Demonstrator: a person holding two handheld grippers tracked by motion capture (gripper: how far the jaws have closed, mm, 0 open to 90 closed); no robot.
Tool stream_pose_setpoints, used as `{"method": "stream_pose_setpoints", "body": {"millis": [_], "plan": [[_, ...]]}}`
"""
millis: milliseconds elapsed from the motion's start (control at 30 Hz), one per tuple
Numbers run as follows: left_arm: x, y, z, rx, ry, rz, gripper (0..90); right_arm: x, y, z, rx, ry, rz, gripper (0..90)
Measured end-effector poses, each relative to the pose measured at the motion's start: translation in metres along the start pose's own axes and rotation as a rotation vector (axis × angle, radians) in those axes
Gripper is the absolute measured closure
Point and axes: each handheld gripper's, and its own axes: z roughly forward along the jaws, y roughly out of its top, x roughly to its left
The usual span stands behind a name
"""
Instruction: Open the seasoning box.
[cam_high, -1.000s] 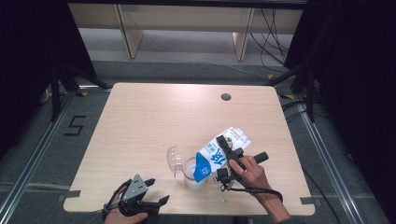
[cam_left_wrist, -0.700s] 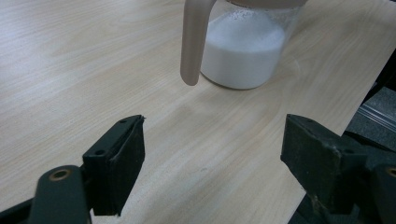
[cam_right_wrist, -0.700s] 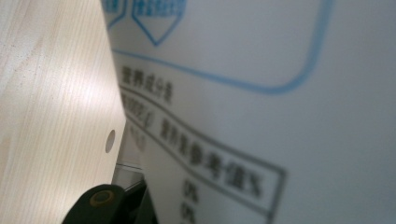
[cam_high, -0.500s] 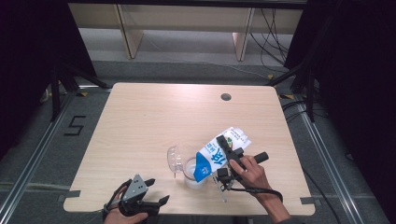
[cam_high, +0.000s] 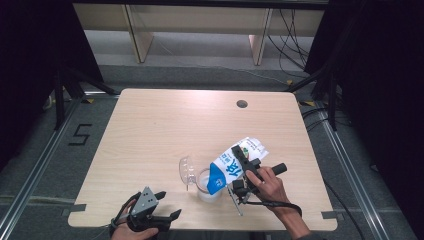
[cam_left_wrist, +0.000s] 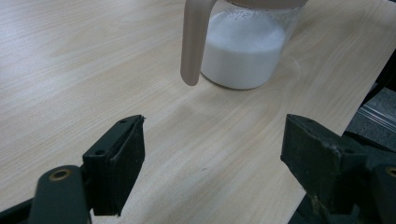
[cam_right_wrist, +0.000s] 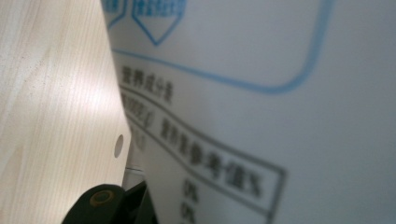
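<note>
White milk sits in the jug (cam_high: 202, 182) while the right tool (cam_high: 243, 172) holds the tipped carton (cam_high: 235, 165) and the left tool (cam_high: 162, 205) gapes wide.

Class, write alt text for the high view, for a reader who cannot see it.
A person's right gripper tips a blue-and-white milk carton over a clear jug partly filled with milk, near the front edge of a light wooden table. The left gripper rests open at the front left, holding nothing.

I see 1 pale wooden table (cam_high: 150, 130); 1 clear glass pitcher (cam_high: 205, 182) of white liquid stands near its front edge.
</note>
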Motion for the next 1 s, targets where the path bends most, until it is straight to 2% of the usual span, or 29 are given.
{"method": "stream_pose_setpoints", "body": {"millis": [33, 67, 100, 167, 200, 233, 267, 300, 367, 400, 433, 467, 567, 600, 633, 667, 733, 767, 833, 867, 900, 933, 1000], "plan": [[0.0, 0.0, 0.0, 0.0, 0.0, 0.001, 21.2, -0.003, 0.0, 0.0, 0.005, 0.01, -0.02, 77.5], [0.0, 0.0, 0.0, -0.001, 0.0, 0.001, 21.2, 0.0, 0.0, 0.0, 0.019, 0.02, 0.025, 77.4], [0.0, 0.0, 0.0, 0.0, 0.0, -0.001, 21.2, -0.001, 0.0, 0.0, 0.026, 0.029, 0.033, 77.4], [0.0, 0.0, 0.0, -0.001, 0.0, -0.001, 21.2, 0.0, -0.002, -0.001, 0.045, 0.041, 0.088, 77.4], [0.0, 0.0, 0.0, 0.002, -0.001, 0.004, 21.2, -0.002, -0.002, 0.0, 0.031, 0.044, 0.08, 77.5], [0.0, 0.0, 0.0, -0.001, 0.0, 0.001, 21.2, -0.001, -0.003, -0.002, 0.048, 0.057, 0.12, 77.5], [0.0, 0.0, 0.0, -0.001, 0.0, 0.001, 21.2, -0.001, -0.003, -0.001, 0.032, 0.061, 0.138, 77.5], [0.0, 0.0, 0.0, -0.001, 0.001, 0.001, 21.2, -0.004, -0.003, 0.0, 0.026, 0.063, 0.121, 77.4], [0.0, 0.0, 0.0, -0.001, 0.0, -0.004, 21.2, -0.003, -0.004, 0.0, 0.032, 0.072, 0.154, 77.5], [0.0, 0.0, 0.0, -0.001, 0.0, -0.002, 21.2, -0.001, -0.003, -0.002, 0.048, 0.082, 0.186, 77.5], [0.001, 0.0, -0.001, 0.003, -0.001, 0.007, 21.2, -0.004, -0.003, -0.001, 0.032, 0.075, 0.152, 77.4], [0.001, 0.0, -0.001, 0.007, -0.001, 0.01, 21.2, -0.003, -0.003, 0.0, 0.019, 0.079, 0.167, 77.5], [0.001, 0.0, -0.001, 0.006, 0.001, 0.009, 21.2, -0.003, -0.003, -0.001, 0.026, 0.094, 0.19, 77.5], [0.001, 0.0, -0.001, 0.005, 0.0, 0.009, 21.2, -0.007, -0.003, 0.001, 0.002, 0.087, 0.148, 77.4], [0.001, 0.0, -0.001, 0.005, 0.001, 0.008, 21.2, -0.003, -0.004, 0.0, 0.01, 0.101, 0.221, 77.5], [0.001, 0.0, -0.001, 0.005, 0.002, 0.011, 21.2, -0.005, -0.005, 0.0, 0.013, 0.108, 0.233, 77.5], [0.001, 0.0, -0.001, 0.003, 0.0, 0.01, 21.3, -0.005, -0.007, 0.001, -0.001, 0.115, 0.291, 77.4], [0.001, 0.001, -0.002, 0.006, 0.014, 0.018, 21.2, -0.006, -0.008, 0.001, 0.006, 0.123, 0.308, 77.4], [0.001, 0.001, -0.002, 0.006, 0.013, 0.015, 21.2, -0.008, -0.012, 0.001, -0.002, 0.136, 0.368, 77.5], [0.001, 0.0, -0.001, 0.001, -0.002, 0.007, 21.2, -0.008, -0.013, 0.001, -0.006, 0.142, 0.401, 77.5], [0.001, 0.0, -0.002, 0.007, 0.013, 0.015, 21.2, -0.008, -0.015, 0.0, -0.001, 0.149, 0.416, 77.5], [0.001, 0.001, -0.002, 0.008, 0.015, 0.019, 21.2, -0.008, -0.015, 0.0, 0.007, 0.159, 0.461, 77.6], [0.001, 0.001, -0.002, 0.006, 0.015, 0.02, 21.2, -0.009, -0.019, -0.001, 0.01, 0.178, 0.515, 77.6]]}}
